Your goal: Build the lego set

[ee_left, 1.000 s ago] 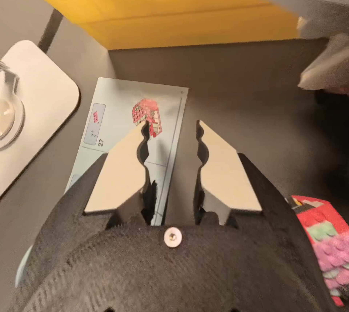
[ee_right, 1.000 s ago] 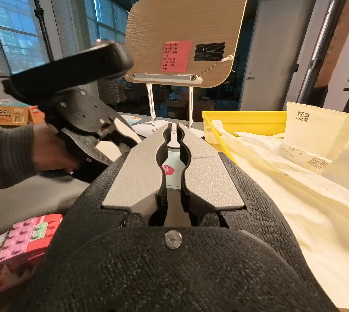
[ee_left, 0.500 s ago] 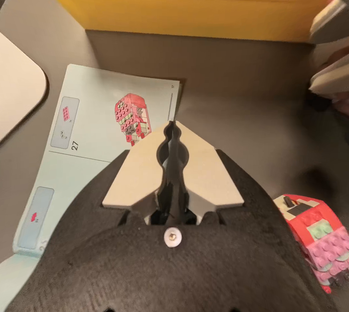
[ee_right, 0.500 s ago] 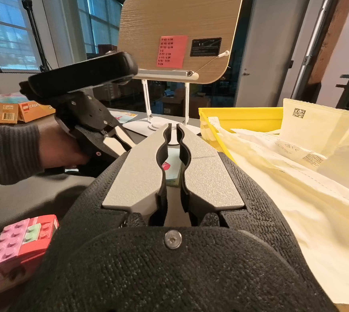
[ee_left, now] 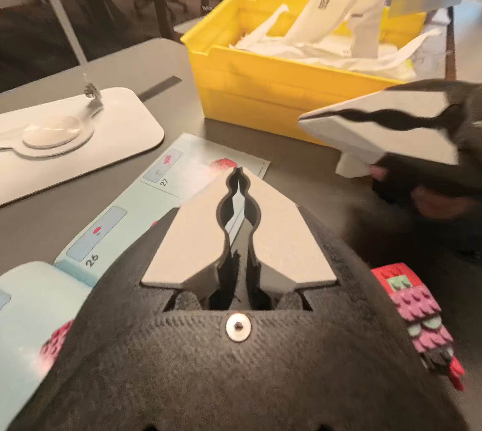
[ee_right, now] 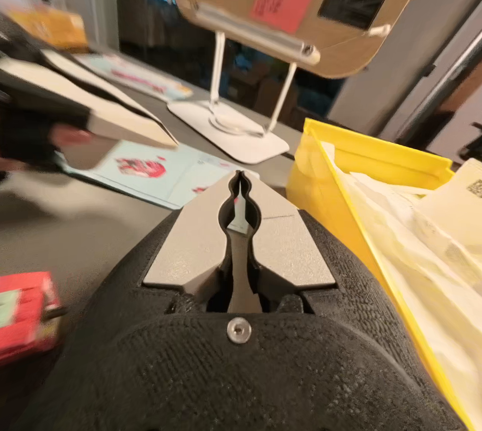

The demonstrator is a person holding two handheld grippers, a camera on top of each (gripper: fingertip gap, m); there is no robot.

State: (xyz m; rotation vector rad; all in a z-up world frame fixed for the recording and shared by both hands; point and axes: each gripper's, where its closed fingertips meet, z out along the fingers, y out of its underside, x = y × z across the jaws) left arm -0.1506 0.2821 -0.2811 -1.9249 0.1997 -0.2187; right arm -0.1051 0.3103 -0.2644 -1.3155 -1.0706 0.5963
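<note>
My left gripper (ee_left: pixel 238 171) is shut, its fingertips over the right part of a pale blue instruction booklet (ee_left: pixel 182 184) that lies open and flat on the grey table (ee_left: pixel 65 210). It also shows in the right wrist view (ee_right: pixel 170 141), shut, tip just above the booklet (ee_right: pixel 156 173). My right gripper (ee_right: pixel 238 173) is shut near the booklet's right corner, beside a yellow bin (ee_right: pixel 326 184). It shows in the left wrist view (ee_left: pixel 302 118), shut, in front of the bin (ee_left: pixel 260 84). A red and pink brick model (ee_left: pixel 417 314) sits on the table at the lower right, and also shows in the right wrist view (ee_right: pixel 23 314).
The bin holds white padded envelopes (ee_left: pixel 339 27), also seen in the right wrist view (ee_right: pixel 417 236). A white stand base (ee_left: pixel 78 126) lies left of the booklet; in the right wrist view (ee_right: pixel 234 131) it carries a wooden board (ee_right: pixel 287 1) with a pink note. Both views are motion-blurred.
My left gripper went from open to shut over the booklet's right edge, then tilted up. My right gripper closed fully and dipped toward the booklet.
</note>
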